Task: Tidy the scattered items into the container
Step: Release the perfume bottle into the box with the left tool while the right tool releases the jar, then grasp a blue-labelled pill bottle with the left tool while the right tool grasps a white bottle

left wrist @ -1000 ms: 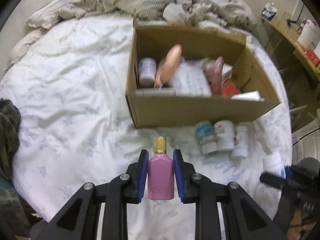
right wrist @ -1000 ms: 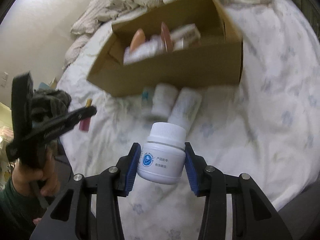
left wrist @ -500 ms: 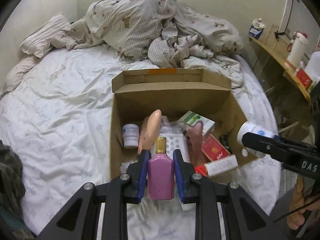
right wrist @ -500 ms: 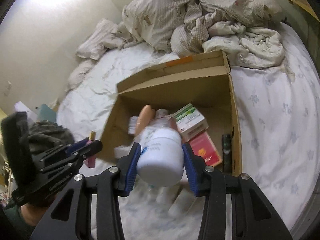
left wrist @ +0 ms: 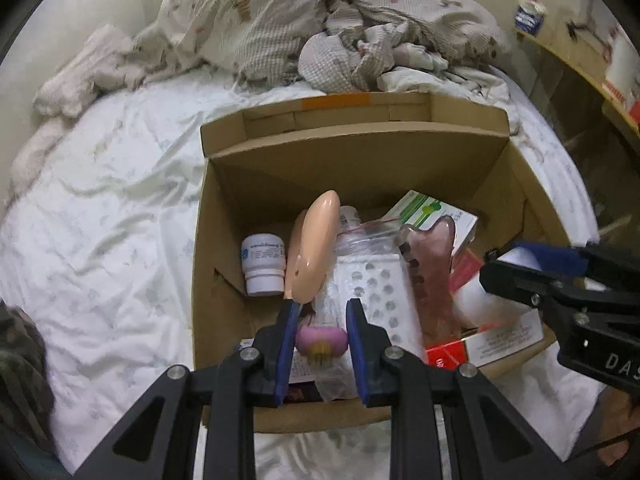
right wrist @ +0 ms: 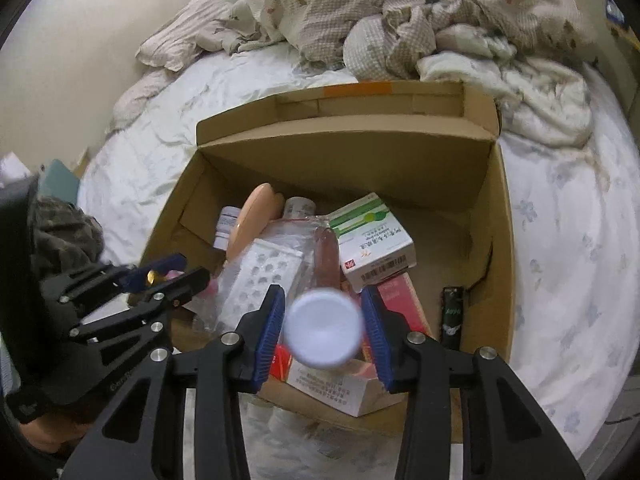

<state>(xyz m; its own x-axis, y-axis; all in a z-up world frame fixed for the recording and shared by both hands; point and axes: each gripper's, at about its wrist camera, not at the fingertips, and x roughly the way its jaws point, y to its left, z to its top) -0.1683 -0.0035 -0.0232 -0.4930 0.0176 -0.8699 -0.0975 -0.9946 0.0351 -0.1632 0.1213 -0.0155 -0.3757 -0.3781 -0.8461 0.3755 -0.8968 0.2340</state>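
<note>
A cardboard box [left wrist: 352,136] [right wrist: 344,132] stands open on the white bed and holds several items. Over its near-left part my left gripper [left wrist: 322,312] is shut on a pink bottle [left wrist: 321,342], tipped so its gold cap faces the camera. In the right wrist view the same gripper [right wrist: 192,267] shows at the left, the gold cap between its pads. My right gripper [right wrist: 323,300] is shut on a white pill bottle [right wrist: 322,328], seen cap-on and blurred, above the box's near edge. The left wrist view shows the right gripper [left wrist: 500,266] at the right.
Inside the box lie a white pill bottle [left wrist: 263,264], a peach oblong piece [left wrist: 316,248], a bagged blister pack [left wrist: 368,280], a pink scraper [left wrist: 428,256], a green-and-white carton [left wrist: 432,212], red cartons [left wrist: 444,356] and a black tube [right wrist: 452,312]. A crumpled quilt [left wrist: 320,20] lies behind; a shelf [left wrist: 580,56] stands right.
Both grippers carried their bottles from the bed in front of the box to above its inside. Both bottles have tipped, so their caps now face the cameras.
</note>
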